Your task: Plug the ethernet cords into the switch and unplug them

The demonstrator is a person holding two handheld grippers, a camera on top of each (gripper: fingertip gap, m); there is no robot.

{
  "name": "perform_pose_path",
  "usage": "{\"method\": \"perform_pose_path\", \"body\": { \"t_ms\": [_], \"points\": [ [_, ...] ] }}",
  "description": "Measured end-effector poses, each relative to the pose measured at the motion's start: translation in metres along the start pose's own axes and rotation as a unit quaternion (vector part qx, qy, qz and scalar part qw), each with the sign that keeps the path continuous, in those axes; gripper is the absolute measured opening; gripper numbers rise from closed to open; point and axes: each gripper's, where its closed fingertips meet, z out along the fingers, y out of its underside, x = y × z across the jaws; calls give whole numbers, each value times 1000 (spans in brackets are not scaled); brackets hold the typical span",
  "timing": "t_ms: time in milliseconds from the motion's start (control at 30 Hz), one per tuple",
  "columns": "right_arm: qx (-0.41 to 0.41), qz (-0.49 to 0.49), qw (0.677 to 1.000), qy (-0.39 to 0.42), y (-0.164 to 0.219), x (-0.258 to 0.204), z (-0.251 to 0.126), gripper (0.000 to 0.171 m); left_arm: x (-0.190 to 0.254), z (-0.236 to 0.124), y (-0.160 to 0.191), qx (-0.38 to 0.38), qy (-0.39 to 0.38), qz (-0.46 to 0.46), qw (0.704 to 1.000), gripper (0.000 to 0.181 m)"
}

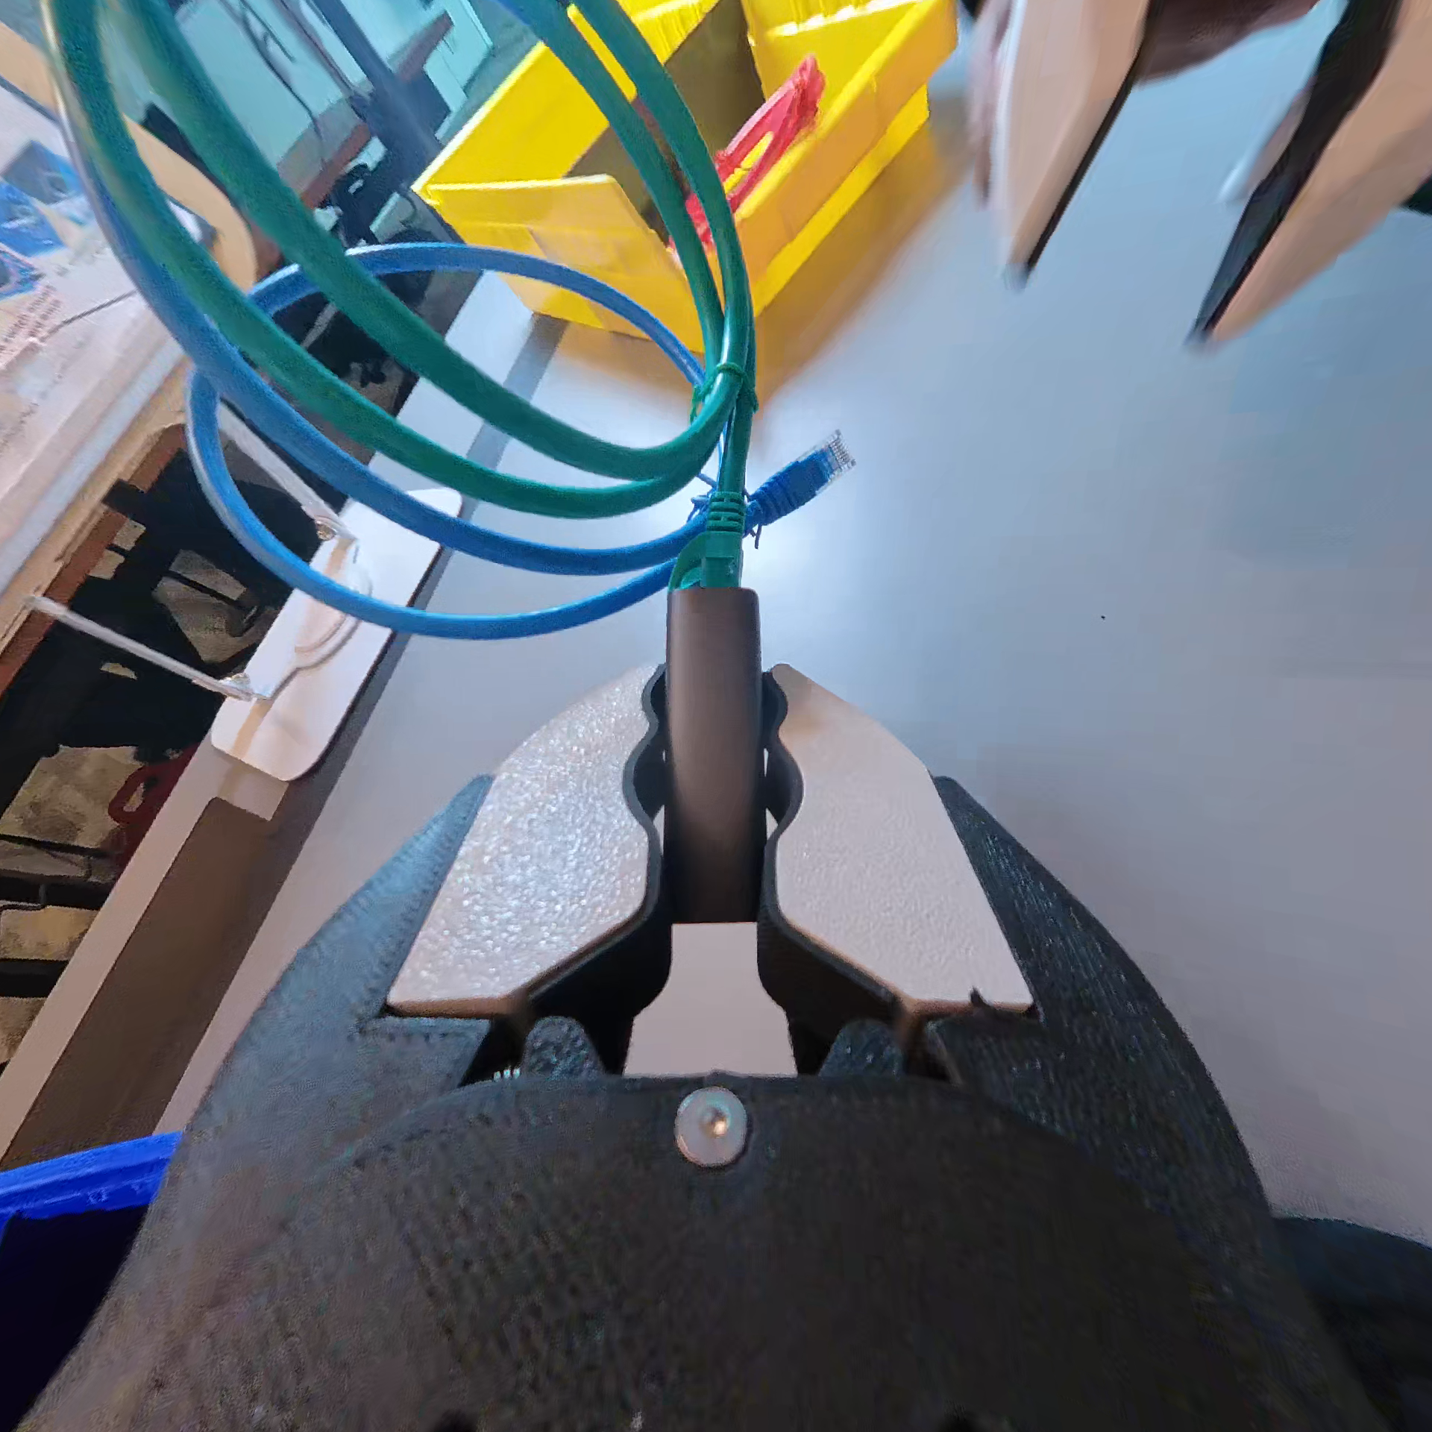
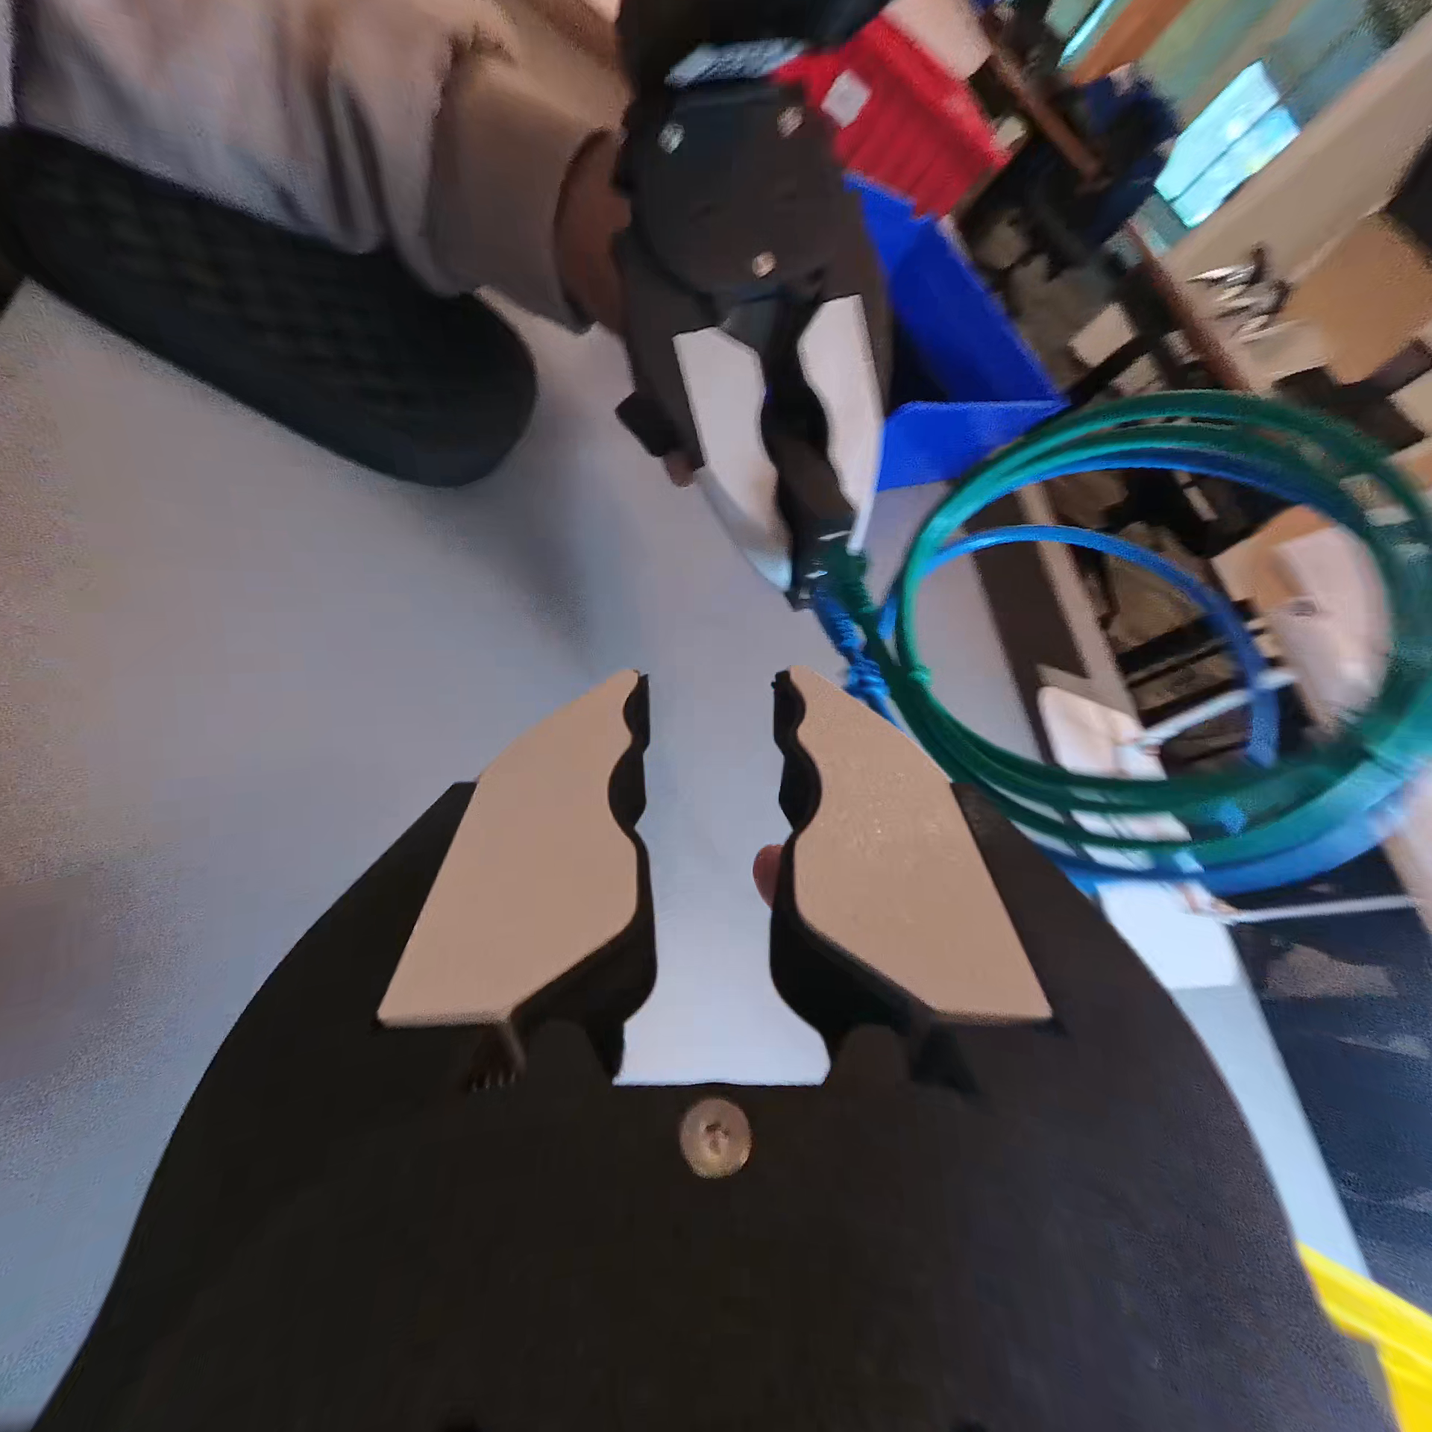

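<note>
While gripped edge-on between the pads of the left gripper, held clear of the grey table: black switch, narrow face toward the camera, carrying the green ethernet cord plugged in at its far end. Looping in stiff coils up and to the left of the switch, tied with a green twist tie. Running alongside, coiled together with the green: blue ethernet cord, its clear-tipped blue plug sticking out free to the right, apart from the switch. Clamping the switch on both flat sides, left jaws closed only as far as its thickness.

Hovering over the table with nothing between its fingers, jaws standing partly apart: right gripper. Showing blurred at upper right of the left wrist view: the same gripper, well apart from the plug.

Standing beyond the coils on the table: yellow bin holding a red item. Lying at the table's left edge: white flat plate. Resting near the left gripper: blue bin. Holding the left gripper from behind: hand in a light sleeve.
</note>
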Motion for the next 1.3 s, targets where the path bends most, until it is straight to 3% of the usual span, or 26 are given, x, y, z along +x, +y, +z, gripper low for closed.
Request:
{"method": "perform_pose_path", "body": {
  "t_ms": [100,267,533,633,667,733,1067,1300],
  "points": [
    [-27,-25,999,21,13,-1,33,31,14,5,3,-21,11,32,999,22],
    [-82,-53,994,52,32,5,55,27,31,15,7,-54,20,87,995,22],
    [-62,-4,998,17,29,-1,52,22,47,15,7,-57,34,174,982,22],
    [-71,-27,997,8,29,-6,50,26,59,16,3,-36,49,219,974,22],
    [-71,-29,997,-4,29,-10,48,20,58,16,1,-32,42,225,973,22],
    [-55,-47,997,1,26,-11,45,12,56,14,-4,-20,32,228,973,22],
    [-82,-78,993,14,30,-15,51,20,63,12,-14,-5,38,240,970,22],
    [-48,-99,993,36,18,-9,48,16,56,8,-10,0,42,221,974,22]
  ]
}}
